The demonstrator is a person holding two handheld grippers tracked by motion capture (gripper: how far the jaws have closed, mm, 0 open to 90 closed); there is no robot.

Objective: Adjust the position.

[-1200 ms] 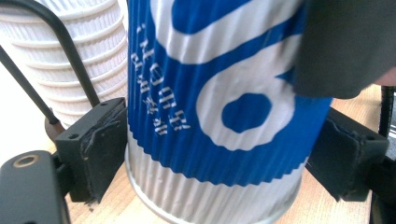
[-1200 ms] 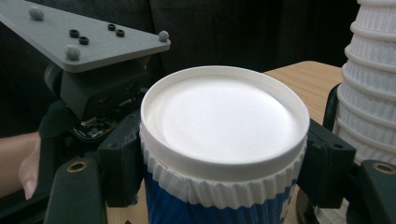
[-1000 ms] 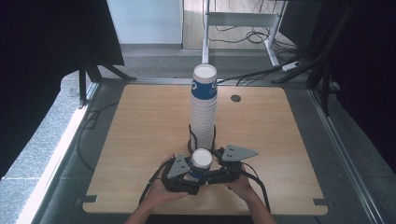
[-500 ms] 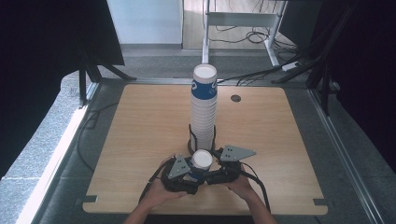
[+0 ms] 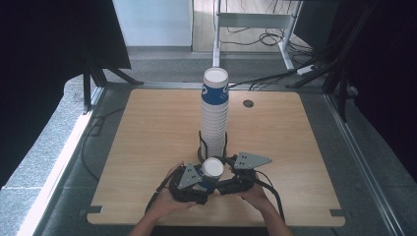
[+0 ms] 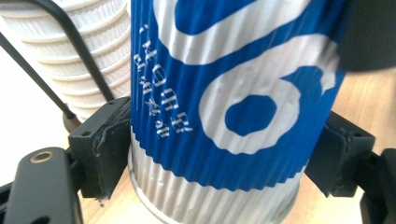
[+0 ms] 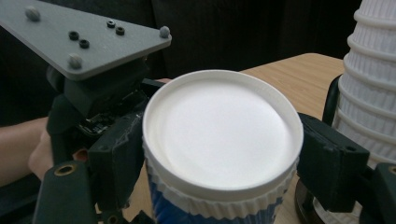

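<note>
Single cup (image 6: 224,107): ribbed sleeve, deep blue with big white curved shapes and small white lettering, plain white ribbed band at its lower end; rim and inside white (image 7: 219,135). Cup stack (image 5: 215,115): white ribbed rims all the way up, top cup blue with white marks, white inside. Holder (image 5: 202,150) round the stack base: black wire. Bench (image 5: 147,128): light wood grain, one dark round hole. Fingers (image 6: 100,144) of both grippers: matte black. Plates (image 5: 251,160) on the grippers: grey, three-cornered, with dark screws.

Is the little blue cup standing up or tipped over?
Standing up. The blue cup sits on the table with its round white top facing upward.
</note>
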